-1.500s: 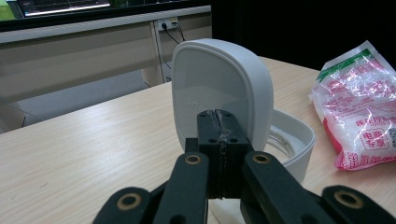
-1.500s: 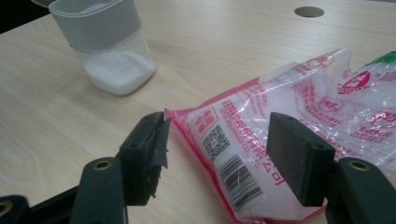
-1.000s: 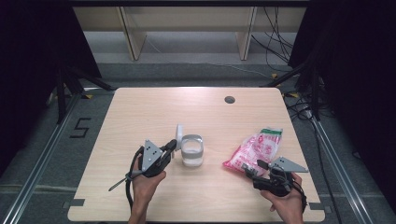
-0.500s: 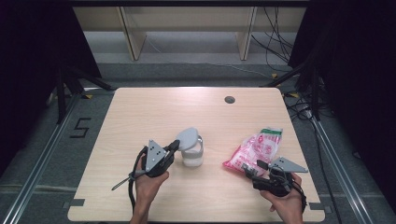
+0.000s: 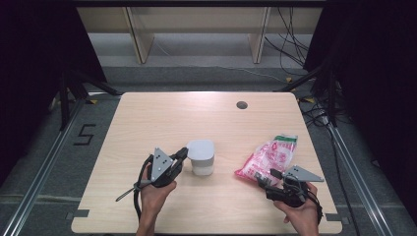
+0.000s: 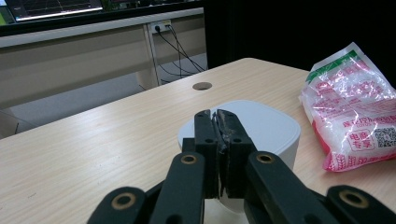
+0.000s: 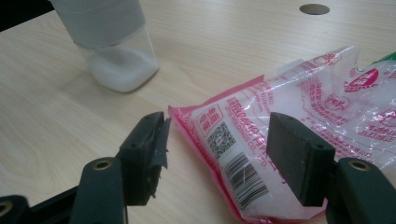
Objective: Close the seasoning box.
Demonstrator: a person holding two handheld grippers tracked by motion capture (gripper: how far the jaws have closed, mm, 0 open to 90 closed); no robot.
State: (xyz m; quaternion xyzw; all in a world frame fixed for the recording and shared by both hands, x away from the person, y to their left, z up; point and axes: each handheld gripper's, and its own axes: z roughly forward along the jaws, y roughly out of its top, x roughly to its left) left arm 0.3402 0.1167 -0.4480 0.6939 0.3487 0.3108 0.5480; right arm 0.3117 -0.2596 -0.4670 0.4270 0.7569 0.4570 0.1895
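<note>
A small clear container (image 5: 200,158) with a flat white lid (image 6: 266,123) stands at the table's middle front, with white powder in its bottom (image 7: 122,67). My left gripper (image 5: 183,153) is shut, and its tips (image 6: 217,116) rest against the near edge of the lid, which lies down on the container. A pink and clear bag of white grains (image 5: 271,156) lies to the right. My right gripper (image 5: 261,177) is open, its jaws on either side of the bag's near corner (image 7: 233,154) without pinching it.
The wooden table (image 5: 162,123) has a round cable hole (image 5: 241,104) at the back right. Behind it stand a low bench and floor cables (image 5: 290,29). Bare tabletop lies left of and behind the container.
The container's lid stood flipped up a second ago; it has swung down with my left gripper and now lies closed. The right gripper and the bag have not moved.
</note>
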